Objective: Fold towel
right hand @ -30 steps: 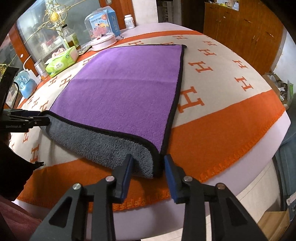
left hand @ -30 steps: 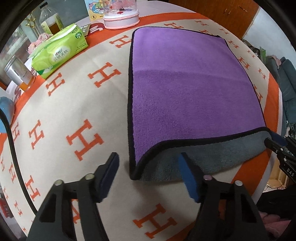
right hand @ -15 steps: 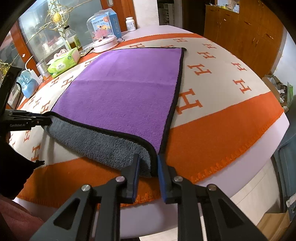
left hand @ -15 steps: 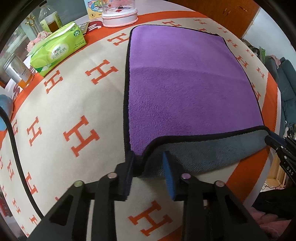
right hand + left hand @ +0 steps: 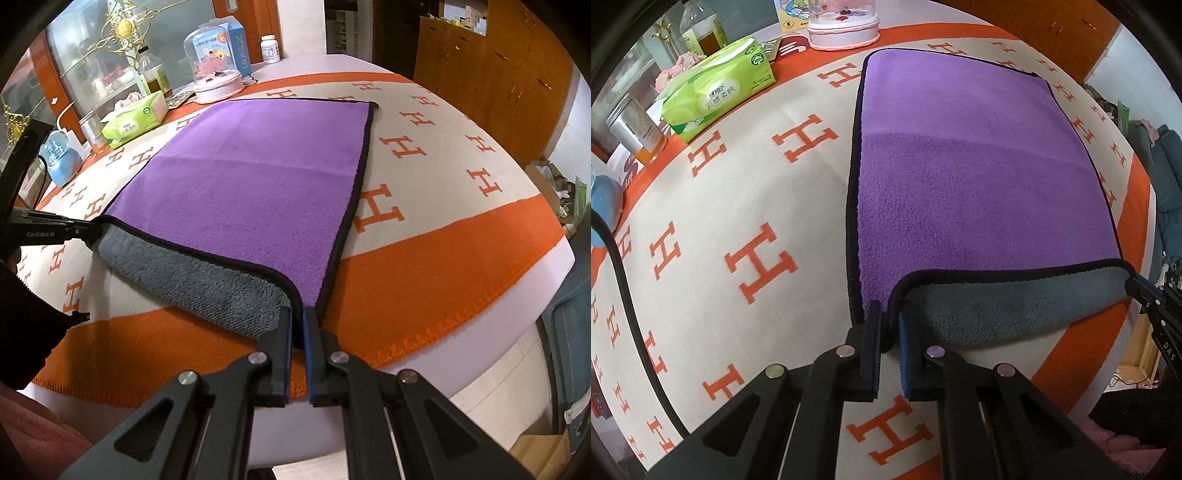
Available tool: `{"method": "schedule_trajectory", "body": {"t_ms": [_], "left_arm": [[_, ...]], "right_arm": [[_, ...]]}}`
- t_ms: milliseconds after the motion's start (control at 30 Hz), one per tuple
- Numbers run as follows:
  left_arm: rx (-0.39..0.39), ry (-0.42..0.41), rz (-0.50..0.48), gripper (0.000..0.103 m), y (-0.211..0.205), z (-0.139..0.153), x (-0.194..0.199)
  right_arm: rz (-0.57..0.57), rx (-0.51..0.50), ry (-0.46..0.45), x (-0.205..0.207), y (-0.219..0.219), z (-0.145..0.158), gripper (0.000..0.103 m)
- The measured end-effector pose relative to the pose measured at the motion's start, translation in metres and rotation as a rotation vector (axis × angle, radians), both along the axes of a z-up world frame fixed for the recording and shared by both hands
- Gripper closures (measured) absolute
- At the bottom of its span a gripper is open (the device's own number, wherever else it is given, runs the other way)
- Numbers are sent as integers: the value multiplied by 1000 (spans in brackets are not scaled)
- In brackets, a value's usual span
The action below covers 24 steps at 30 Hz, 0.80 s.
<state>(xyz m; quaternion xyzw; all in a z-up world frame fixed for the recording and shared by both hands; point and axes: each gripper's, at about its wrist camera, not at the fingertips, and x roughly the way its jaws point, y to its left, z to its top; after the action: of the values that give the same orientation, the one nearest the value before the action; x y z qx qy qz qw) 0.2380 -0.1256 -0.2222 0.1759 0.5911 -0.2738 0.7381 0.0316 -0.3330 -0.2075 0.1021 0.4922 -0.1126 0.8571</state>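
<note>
A purple towel (image 5: 967, 177) with black trim and a grey underside lies flat on the table; it also shows in the right wrist view (image 5: 251, 184). Its near edge is curled up, showing the grey side (image 5: 1004, 306). My left gripper (image 5: 888, 325) is shut on the towel's near left corner. My right gripper (image 5: 298, 325) is shut on the near right corner. Each gripper shows at the edge of the other's view, the right gripper (image 5: 1156, 299) and the left gripper (image 5: 62, 229).
The table wears a cream and orange cloth with H marks (image 5: 761, 258). At the far side stand a green tissue pack (image 5: 716, 92), a clear domed container (image 5: 218, 70), a bottle (image 5: 153, 74) and a tin (image 5: 633, 127). The table's edge (image 5: 461, 373) is near my right gripper.
Both grippers moved in onto the towel's near corners and closed on them. The near edge has lifted a little, showing more grey.
</note>
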Motion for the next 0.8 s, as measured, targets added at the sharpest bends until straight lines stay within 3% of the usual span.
{"method": "schedule_trajectory", "body": {"t_ms": [233, 800], "left_arm": [[13, -26, 5, 98, -4, 15, 1], [-45, -172, -11, 98, -28, 87, 30]], "right_arm": [[27, -19, -49, 5, -4, 18, 98], [30, -102, -198, 36, -28, 70, 98]]}}
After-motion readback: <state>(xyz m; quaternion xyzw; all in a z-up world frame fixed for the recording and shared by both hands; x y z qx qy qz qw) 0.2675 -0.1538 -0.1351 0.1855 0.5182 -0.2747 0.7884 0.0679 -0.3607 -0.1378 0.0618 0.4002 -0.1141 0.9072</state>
